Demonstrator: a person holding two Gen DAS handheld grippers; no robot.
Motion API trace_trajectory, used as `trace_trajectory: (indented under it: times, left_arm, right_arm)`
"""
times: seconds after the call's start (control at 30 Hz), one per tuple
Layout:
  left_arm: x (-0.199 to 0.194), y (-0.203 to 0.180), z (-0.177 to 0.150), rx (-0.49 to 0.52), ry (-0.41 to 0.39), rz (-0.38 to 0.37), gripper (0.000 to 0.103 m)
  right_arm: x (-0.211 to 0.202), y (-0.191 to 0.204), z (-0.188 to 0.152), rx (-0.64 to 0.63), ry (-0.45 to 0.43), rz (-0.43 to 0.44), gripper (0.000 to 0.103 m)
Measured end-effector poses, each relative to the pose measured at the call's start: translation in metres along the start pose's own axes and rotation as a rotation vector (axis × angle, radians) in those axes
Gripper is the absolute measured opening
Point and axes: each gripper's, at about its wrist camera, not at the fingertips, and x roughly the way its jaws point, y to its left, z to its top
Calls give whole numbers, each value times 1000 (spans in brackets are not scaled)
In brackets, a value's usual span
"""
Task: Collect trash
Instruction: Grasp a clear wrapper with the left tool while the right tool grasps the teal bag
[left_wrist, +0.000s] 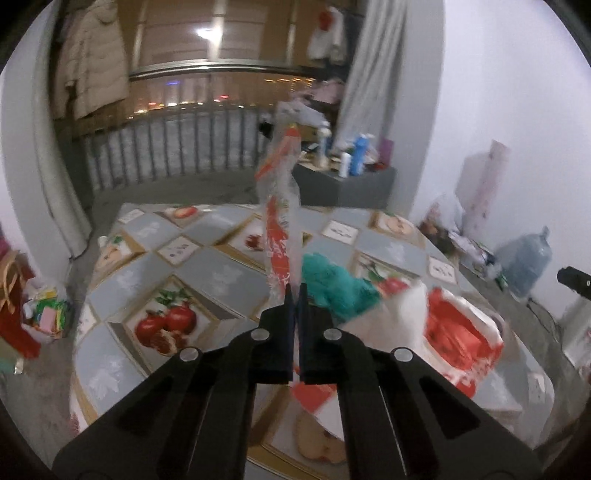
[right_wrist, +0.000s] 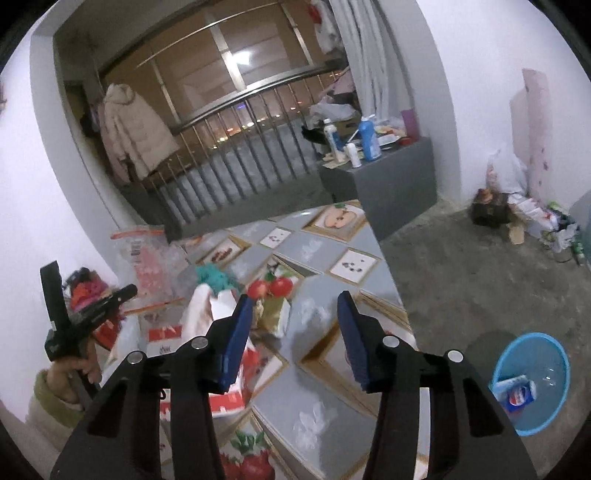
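While the fruit-print table (left_wrist: 218, 273) is being crossed, a clear plastic bag (left_wrist: 282, 206) is being clamped upright by the left gripper (left_wrist: 295, 291); the right gripper (right_wrist: 295, 306) is being held apart, empty.

Clear plastic bag (left_wrist: 282, 206) with red-orange print, held upright above the table, crumpled red-and-white wrapper (left_wrist: 458, 343) beside it

It was a lived-in home: a padded coat (right_wrist: 133, 129) hung by the railed balcony window (right_wrist: 221, 85), a fruit-patterned cloth covered the table (right_wrist: 332, 369), and toiletry bottles (right_wrist: 369, 136) crowded a grey cabinet (right_wrist: 391, 177) beside the bare concrete floor (right_wrist: 461, 266).
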Motion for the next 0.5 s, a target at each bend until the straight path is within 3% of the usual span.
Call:
trace_trajectory:
  times: [0.2,0.3,0.33,0.4,0.5]
  left_arm:
    - [4,29,14,-44,-14,95,0]
    - [6,41,16,-73,-2,145,0]
    - [5,45,16,-85,-3,150,0]
    - [4,52,16,-100,-1,178,0]
    - [1,63,14,-128,5,209,0]
  right_arm:
    - [68,21,44,-156,159,177,50]
    - [131,42,71,-220,322,315,51]
    - [147,49,74,-244,364,320,52]
    - [185,67,79,-296,475,336,66]
    - [236,91,74,-336,612,365,67]
